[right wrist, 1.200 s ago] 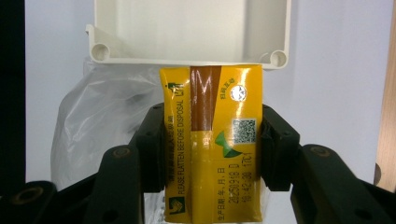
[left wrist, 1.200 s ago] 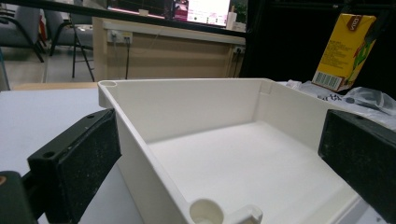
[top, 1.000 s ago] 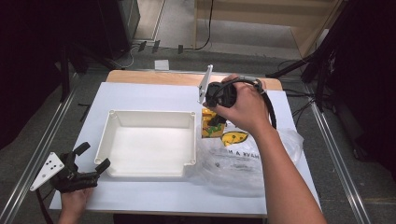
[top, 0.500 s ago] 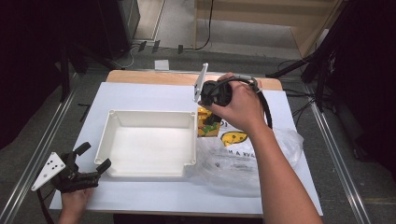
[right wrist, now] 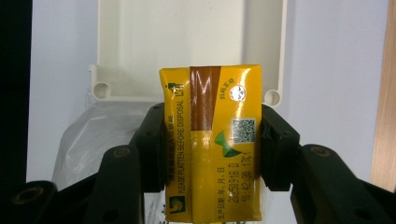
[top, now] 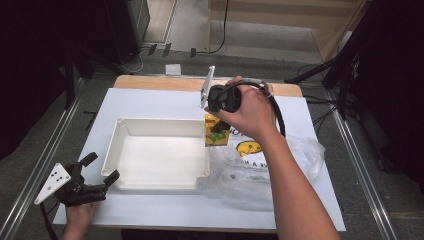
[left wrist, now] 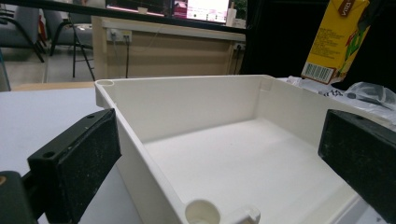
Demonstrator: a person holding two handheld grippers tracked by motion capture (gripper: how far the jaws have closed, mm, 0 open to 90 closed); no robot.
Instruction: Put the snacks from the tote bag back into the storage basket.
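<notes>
A yellow drink carton (right wrist: 212, 140) is clamped between the black jaws of my right gripper (right wrist: 212, 154), held in the air. From above, that carton (top: 216, 132) hangs under the right gripper (top: 220, 127) just past the right rim of the white tray (top: 120, 131). My left gripper (top: 97, 170) rests on the table at the tray's near left corner, jaws open. In the left gripper view its pads (left wrist: 88, 163) straddle the tray's corner (left wrist: 205, 212) without pressing it, and the carton (left wrist: 336, 39) floats at the upper right.
A crumpled clear plastic bag (top: 260, 175) with yellow print lies right of the tray on the white table top (top: 160, 102). The table's wooden far edge (top: 165, 82) and metal rails border the work area. A black cable loops from the right gripper.
My right gripper has carried the carton a little to the left, toward the tray's right rim. The left gripper has stayed put.
</notes>
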